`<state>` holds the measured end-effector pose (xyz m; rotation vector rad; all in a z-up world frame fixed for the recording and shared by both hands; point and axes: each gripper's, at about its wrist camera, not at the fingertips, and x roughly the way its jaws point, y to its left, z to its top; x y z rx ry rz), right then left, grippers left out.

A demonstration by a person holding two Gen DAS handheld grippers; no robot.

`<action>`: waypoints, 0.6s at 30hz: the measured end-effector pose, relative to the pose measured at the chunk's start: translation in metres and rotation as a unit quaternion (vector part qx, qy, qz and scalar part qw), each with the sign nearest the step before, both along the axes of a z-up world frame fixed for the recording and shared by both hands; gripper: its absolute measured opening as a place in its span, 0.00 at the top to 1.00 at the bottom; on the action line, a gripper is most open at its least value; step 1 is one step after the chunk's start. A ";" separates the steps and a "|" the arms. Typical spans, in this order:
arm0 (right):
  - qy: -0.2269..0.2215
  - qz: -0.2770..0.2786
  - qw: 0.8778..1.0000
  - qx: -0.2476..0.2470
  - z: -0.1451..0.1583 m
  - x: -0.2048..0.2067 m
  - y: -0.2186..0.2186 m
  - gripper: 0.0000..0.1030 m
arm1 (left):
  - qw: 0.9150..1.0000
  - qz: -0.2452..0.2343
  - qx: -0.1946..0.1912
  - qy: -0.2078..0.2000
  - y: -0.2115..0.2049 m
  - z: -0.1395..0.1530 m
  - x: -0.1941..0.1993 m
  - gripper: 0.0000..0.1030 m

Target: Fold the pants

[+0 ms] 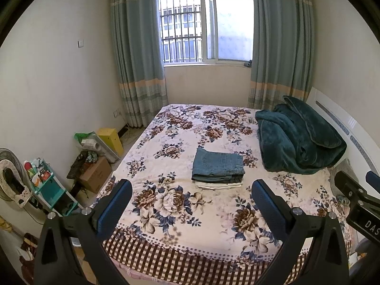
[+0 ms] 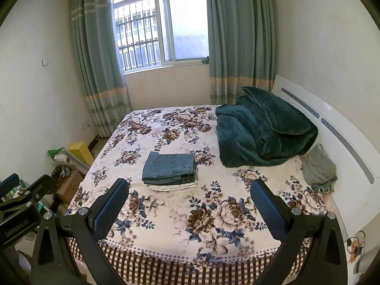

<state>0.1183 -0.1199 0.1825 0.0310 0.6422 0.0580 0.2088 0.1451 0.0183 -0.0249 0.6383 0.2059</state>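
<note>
A folded pair of blue denim pants (image 1: 218,163) (image 2: 169,167) lies on top of a small stack of folded clothes in the middle of the floral bed cover (image 1: 180,211) (image 2: 180,220). My left gripper (image 1: 191,193) is open, held above the near edge of the bed, well short of the stack. My right gripper (image 2: 190,192) is also open with nothing between its blue-padded fingers (image 2: 266,204), at about the same distance. Each gripper shows at the side of the other's view.
A rumpled dark green blanket (image 1: 299,137) (image 2: 263,128) lies at the bed's right by the white headboard (image 2: 332,128), with a grey cloth (image 2: 319,166) nearer. Boxes (image 1: 95,173), a teal shelf (image 1: 51,187) and a fan crowd the floor at left. Window and curtains stand beyond.
</note>
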 end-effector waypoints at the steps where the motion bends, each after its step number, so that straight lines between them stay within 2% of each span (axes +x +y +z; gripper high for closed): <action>1: -0.001 0.000 1.000 0.000 0.000 0.000 0.001 0.00 | 1.000 0.000 0.000 -0.001 0.001 0.001 0.001 0.00; 18: 0.003 -0.001 1.000 0.004 0.006 -0.001 0.003 0.00 | 1.000 0.002 0.002 -0.002 -0.002 0.006 0.002 0.00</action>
